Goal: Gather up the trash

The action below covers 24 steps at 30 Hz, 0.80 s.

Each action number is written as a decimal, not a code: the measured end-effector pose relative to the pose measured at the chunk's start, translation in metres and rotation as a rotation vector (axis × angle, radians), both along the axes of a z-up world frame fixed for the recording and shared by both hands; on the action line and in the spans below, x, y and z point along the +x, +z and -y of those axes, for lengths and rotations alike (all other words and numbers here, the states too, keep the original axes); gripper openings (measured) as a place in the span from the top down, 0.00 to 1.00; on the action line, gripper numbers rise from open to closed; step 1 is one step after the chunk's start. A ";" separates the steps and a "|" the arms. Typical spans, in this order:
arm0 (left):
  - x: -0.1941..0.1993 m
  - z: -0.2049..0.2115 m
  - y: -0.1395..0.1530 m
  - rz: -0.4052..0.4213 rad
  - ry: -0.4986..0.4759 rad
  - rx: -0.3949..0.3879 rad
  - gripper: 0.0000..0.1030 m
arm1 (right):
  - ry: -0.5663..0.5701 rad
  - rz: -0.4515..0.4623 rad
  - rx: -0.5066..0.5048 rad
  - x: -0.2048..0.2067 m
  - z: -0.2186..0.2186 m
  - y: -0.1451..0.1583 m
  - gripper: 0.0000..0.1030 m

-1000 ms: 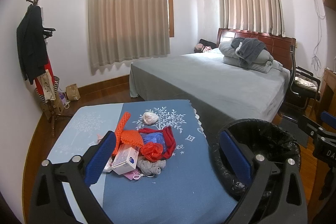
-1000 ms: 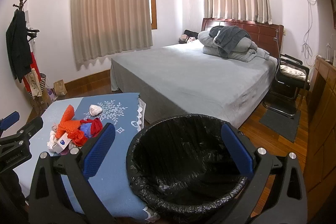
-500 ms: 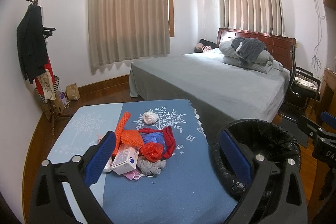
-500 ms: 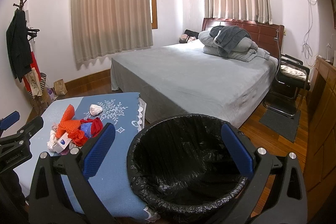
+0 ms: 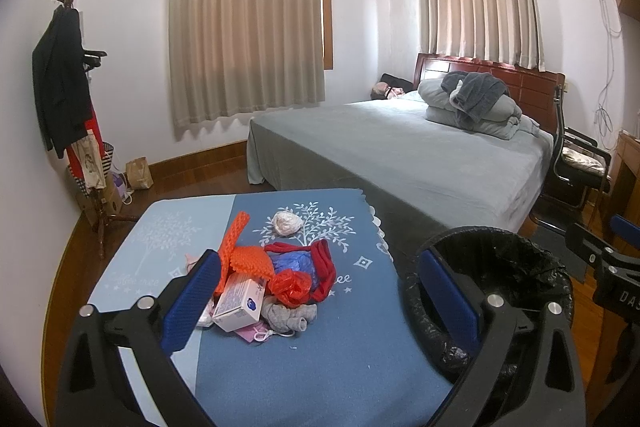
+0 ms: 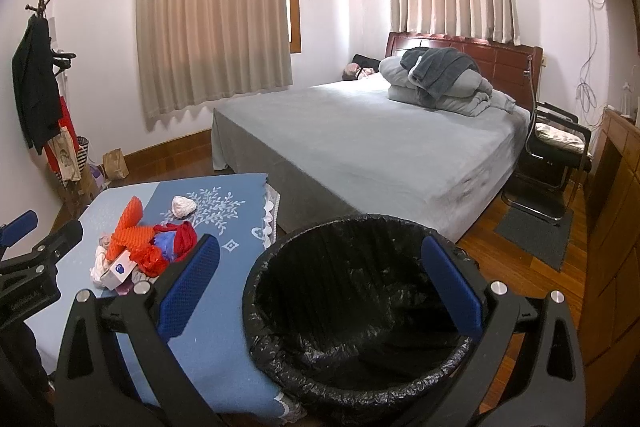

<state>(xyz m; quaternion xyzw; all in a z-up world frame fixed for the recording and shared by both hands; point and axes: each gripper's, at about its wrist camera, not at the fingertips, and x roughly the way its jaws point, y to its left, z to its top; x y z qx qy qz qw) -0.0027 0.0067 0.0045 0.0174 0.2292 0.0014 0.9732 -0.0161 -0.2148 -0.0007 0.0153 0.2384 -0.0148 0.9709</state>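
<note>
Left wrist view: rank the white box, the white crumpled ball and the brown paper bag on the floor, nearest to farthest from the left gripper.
1. White box, in the trash pile beside the left gripper's left finger.
2. White crumpled ball, alone farther back on the blue tablecloth.
3. Brown paper bag, on the floor by the far wall.

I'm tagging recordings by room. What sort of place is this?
A bedroom, most likely in a home: a made bed with folded bedding, curtained windows and a coat stand. Trash lies on a table beside a lined bin.
</note>
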 end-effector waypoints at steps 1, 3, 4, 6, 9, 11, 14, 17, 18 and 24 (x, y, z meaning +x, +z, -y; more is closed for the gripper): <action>0.001 0.001 -0.001 0.000 0.000 0.000 0.06 | 0.000 0.000 0.000 0.000 0.000 0.000 0.05; 0.000 0.000 0.000 -0.001 0.000 0.000 0.06 | 0.000 0.000 0.000 0.000 0.000 0.000 0.05; 0.000 -0.001 0.000 -0.001 0.000 0.000 0.06 | 0.000 0.000 -0.001 0.000 0.000 0.001 0.05; 0.000 0.001 0.000 -0.001 0.000 -0.001 0.06 | -0.001 0.000 0.000 0.000 0.000 0.000 0.05; 0.000 0.001 -0.001 -0.001 0.000 -0.001 0.06 | -0.001 -0.001 0.002 0.000 0.000 0.000 0.05; 0.001 0.001 -0.001 -0.002 0.000 -0.002 0.06 | -0.002 0.000 -0.001 0.000 -0.001 0.000 0.05; 0.001 0.001 -0.001 -0.002 0.000 -0.002 0.06 | 0.000 -0.002 0.000 0.001 0.000 0.000 0.05; 0.001 0.001 -0.001 -0.002 0.000 -0.002 0.06 | 0.000 -0.003 0.000 0.001 0.000 0.000 0.05; 0.001 0.001 -0.001 -0.002 0.000 -0.002 0.06 | 0.000 -0.003 0.000 0.001 0.000 0.000 0.05; 0.001 0.001 -0.001 -0.002 0.000 -0.003 0.06 | 0.000 -0.004 0.000 0.001 -0.001 -0.001 0.05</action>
